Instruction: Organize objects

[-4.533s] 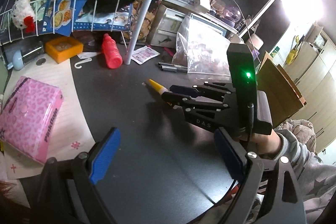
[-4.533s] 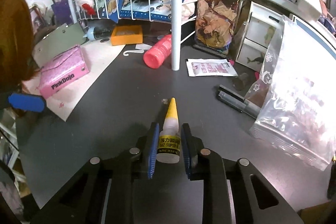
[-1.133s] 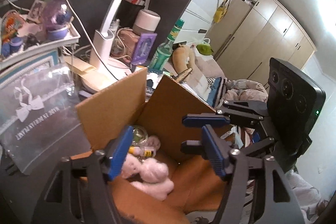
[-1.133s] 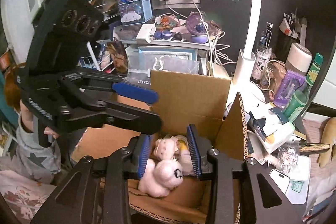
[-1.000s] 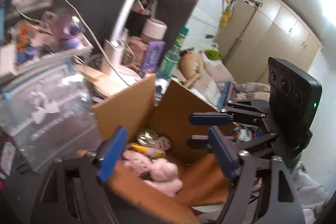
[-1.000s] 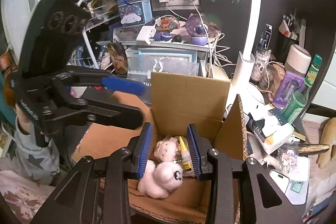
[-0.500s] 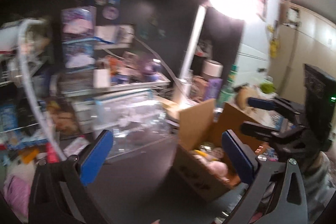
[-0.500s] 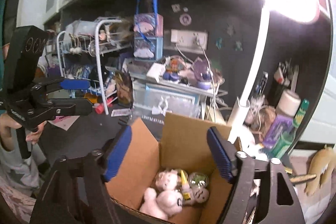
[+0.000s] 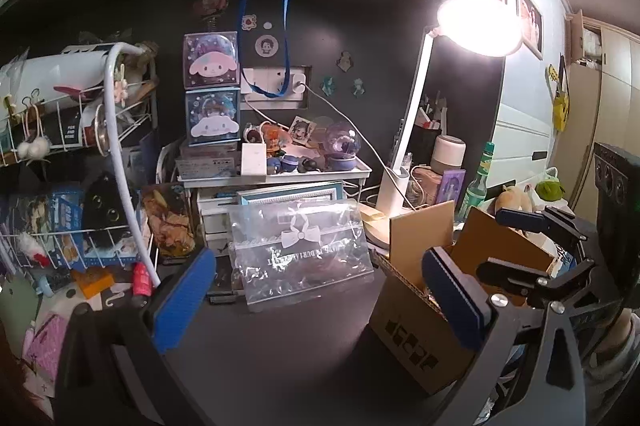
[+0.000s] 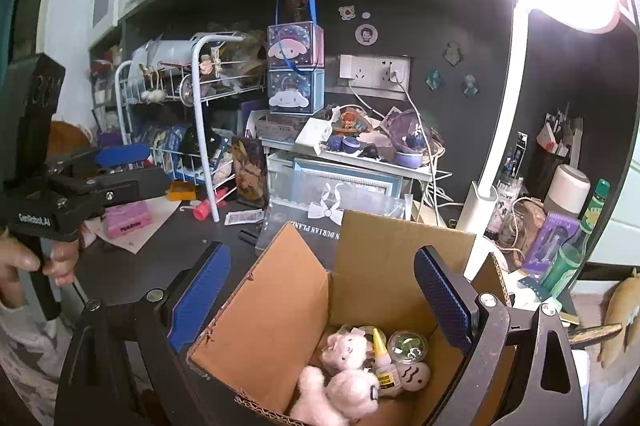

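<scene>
1. The right gripper [image 10: 322, 290] hung over the open cardboard box [image 10: 400, 266], its jaws opening with nothing between the pads.
2. The glue bottle [image 10: 383, 360] lay inside the box, leaning among a pink plush toy [image 10: 340, 386] and small round jars [image 10: 408, 346], its yellow tip pointing up and away from the gripper.
3. The left gripper [image 9: 320, 298] was spread wide and empty, facing the dark desk [image 9: 280, 346], with the box to its right.
4. The red bottle [image 9: 140, 279] lay ahead and to the left of the left gripper, at the foot of the white wire rack [image 9: 120, 154], long axis roughly upright in view.
5. The left hand looked nearer it; the right sat well apart.
</scene>
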Available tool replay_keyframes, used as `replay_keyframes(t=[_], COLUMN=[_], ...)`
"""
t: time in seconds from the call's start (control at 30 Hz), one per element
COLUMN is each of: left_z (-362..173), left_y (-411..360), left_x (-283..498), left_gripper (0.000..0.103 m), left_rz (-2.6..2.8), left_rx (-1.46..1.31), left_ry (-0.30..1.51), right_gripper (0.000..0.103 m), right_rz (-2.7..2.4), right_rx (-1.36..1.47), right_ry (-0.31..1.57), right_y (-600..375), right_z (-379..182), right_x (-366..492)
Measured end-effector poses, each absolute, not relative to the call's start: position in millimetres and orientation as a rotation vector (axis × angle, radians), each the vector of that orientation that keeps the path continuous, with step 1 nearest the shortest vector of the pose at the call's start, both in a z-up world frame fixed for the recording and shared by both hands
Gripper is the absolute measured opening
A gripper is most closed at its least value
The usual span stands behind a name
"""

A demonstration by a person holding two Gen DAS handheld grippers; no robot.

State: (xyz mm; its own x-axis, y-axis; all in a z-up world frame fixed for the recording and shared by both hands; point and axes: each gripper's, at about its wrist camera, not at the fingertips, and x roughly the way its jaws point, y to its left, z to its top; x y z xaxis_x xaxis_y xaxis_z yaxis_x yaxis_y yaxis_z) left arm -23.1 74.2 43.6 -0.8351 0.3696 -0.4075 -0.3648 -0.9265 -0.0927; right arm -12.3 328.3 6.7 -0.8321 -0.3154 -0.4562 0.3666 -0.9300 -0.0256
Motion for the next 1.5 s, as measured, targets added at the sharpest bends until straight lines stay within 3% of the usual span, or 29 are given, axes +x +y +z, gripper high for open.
replay_keyframes(t=[1.5], left_z=[42.4], left_y=[76.7], left_x=[-21.7], left_gripper=[0.102], left_rz=[2.73], left_rx=[-0.643], left_ry=[-0.033], right_gripper=[0.093], right_rz=[-2.715], right_rx=[0.667], right_ry=[0.083], right_y=[341.0], right_z=[5.1], right_x=[-5.6])
